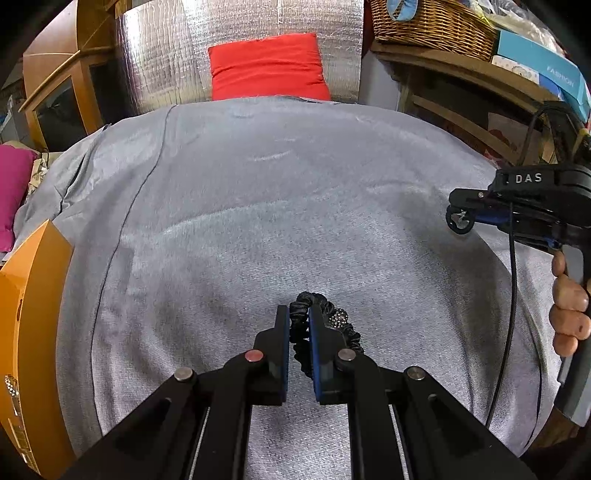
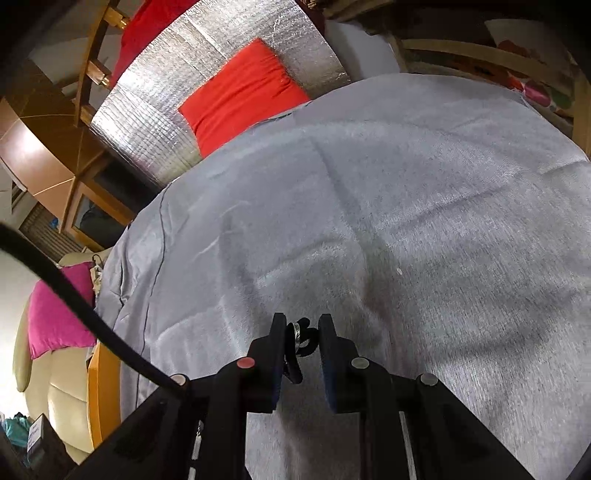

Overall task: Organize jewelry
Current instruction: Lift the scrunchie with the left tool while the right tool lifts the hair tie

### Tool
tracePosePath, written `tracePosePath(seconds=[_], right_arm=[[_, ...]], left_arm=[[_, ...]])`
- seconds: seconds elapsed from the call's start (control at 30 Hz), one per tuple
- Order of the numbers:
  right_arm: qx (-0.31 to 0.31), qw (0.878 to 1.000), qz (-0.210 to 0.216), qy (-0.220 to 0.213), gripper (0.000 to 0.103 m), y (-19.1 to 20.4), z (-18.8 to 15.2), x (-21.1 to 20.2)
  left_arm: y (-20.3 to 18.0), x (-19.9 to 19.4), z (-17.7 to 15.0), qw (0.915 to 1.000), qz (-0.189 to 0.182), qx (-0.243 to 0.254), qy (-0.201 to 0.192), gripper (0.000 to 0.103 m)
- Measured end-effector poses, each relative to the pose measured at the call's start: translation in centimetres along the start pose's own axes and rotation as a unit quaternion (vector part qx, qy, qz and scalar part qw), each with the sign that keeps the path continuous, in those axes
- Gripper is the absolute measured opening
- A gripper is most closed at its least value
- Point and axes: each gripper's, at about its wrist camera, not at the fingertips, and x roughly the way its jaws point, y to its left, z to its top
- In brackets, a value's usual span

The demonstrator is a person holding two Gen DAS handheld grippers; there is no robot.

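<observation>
Left wrist view: the left gripper [image 1: 299, 345] has its jaws squeezed on a black scrunchie [image 1: 325, 325]. The scrunchie has a sparkly ball on it and bulges out to the right of the jaws. It runs up and down between the blue pads, along the fingers, just over the grey blanket [image 1: 258, 221].

In the right wrist view, the right gripper [image 2: 302, 345] has its jaws nearly closed on a small ring on a black holder [image 2: 300, 338]. It sits against the left pad, and I cannot tell if the right pad touches it. This gripper is held up in the air, well to the right of the scrunchie, with a hand [image 1: 569, 314] on its handle.

An orange box [image 1: 33, 314] stands at the left edge of the bed, nearer the left gripper. I think the jewelry goes there, so the scrunchie would travel left. The blanket between looks bare, so nothing blocks the way. A red pillow [image 1: 267, 66] and a wicker basket [image 1: 432, 26] are far back
</observation>
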Motion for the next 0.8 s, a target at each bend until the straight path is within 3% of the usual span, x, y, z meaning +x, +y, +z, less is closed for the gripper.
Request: tracePosePath(seconds=[0.8], right_arm=[[-0.038,0.999,0.028,-0.018,0.019,2.2,-2.2,-3.1]], left_arm=[[0.0,-2.9,-0.1,0.9992,0.005,-0.008,-0.039,0.01]])
